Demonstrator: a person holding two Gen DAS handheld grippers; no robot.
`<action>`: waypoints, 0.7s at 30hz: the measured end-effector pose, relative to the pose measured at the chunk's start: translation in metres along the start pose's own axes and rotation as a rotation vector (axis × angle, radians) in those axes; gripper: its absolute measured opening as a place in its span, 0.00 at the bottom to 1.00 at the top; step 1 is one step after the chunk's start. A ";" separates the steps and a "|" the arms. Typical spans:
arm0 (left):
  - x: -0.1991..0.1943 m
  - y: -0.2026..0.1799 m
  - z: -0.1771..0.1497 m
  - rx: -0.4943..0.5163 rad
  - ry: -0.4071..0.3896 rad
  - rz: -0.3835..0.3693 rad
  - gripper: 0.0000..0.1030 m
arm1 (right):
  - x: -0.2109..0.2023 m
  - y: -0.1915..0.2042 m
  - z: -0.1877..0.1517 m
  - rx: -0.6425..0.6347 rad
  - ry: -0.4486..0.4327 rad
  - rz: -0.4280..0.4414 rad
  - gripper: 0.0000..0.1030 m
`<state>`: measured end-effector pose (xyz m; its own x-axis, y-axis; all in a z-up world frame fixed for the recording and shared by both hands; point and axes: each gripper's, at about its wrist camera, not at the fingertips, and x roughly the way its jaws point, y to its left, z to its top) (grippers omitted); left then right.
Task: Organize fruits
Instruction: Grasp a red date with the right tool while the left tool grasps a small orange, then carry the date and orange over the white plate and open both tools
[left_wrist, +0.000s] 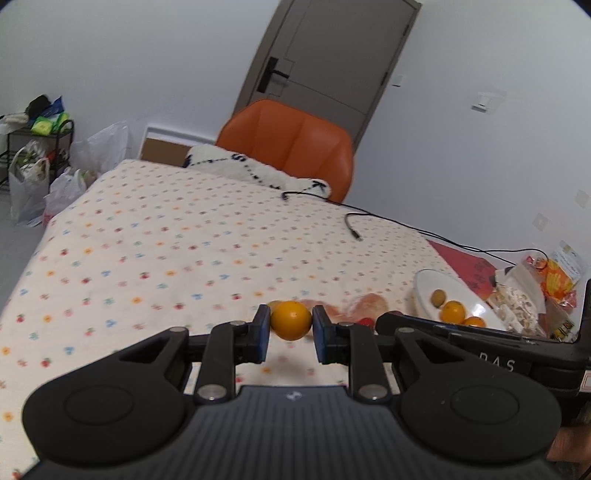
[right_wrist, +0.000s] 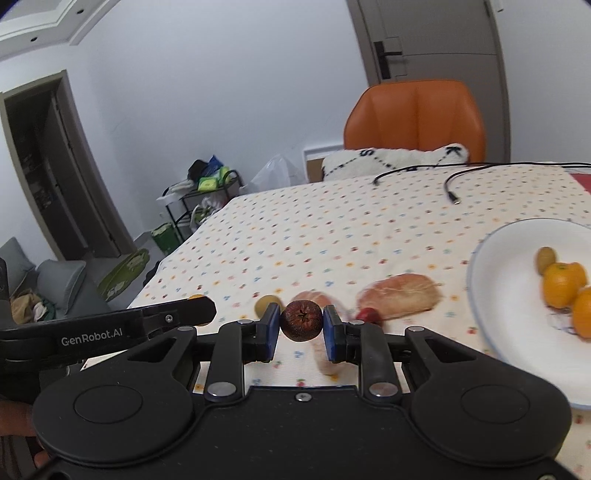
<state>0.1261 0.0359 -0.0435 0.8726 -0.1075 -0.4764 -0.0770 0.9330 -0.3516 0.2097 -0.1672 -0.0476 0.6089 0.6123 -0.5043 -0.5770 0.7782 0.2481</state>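
An orange (left_wrist: 291, 319) is pinched at its widest part by the left claw (left_wrist: 290, 328), above the bench (left_wrist: 147, 240); it looks firm, light and smooth-skinned, so slipping is possible. A dark, wrinkled fruit (right_wrist: 301, 320) is held likewise in the right claw (right_wrist: 301, 326), left of the plate (right_wrist: 491, 314), and probably bruises under pressure.

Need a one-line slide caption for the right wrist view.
Right gripper clamps a dark reddish-brown wrinkled fruit above the floral tablecloth, white plate nearby.

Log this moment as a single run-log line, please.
left gripper: shut on orange | right gripper: shut on dark red fruit | white plate: two oranges, one greenish fruit | both fruits held above tablecloth
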 end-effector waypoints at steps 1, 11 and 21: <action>0.000 -0.005 0.001 0.006 -0.002 -0.006 0.22 | -0.003 -0.002 0.000 0.002 -0.004 -0.005 0.23; 0.002 -0.039 0.001 0.058 0.000 -0.046 0.22 | -0.031 -0.027 -0.002 0.039 -0.049 -0.046 0.23; 0.007 -0.065 -0.002 0.078 0.009 -0.085 0.22 | -0.055 -0.046 -0.005 0.060 -0.078 -0.090 0.23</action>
<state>0.1364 -0.0262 -0.0261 0.8700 -0.1903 -0.4548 0.0355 0.9443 -0.3273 0.2000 -0.2380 -0.0353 0.6988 0.5464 -0.4617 -0.4859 0.8362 0.2543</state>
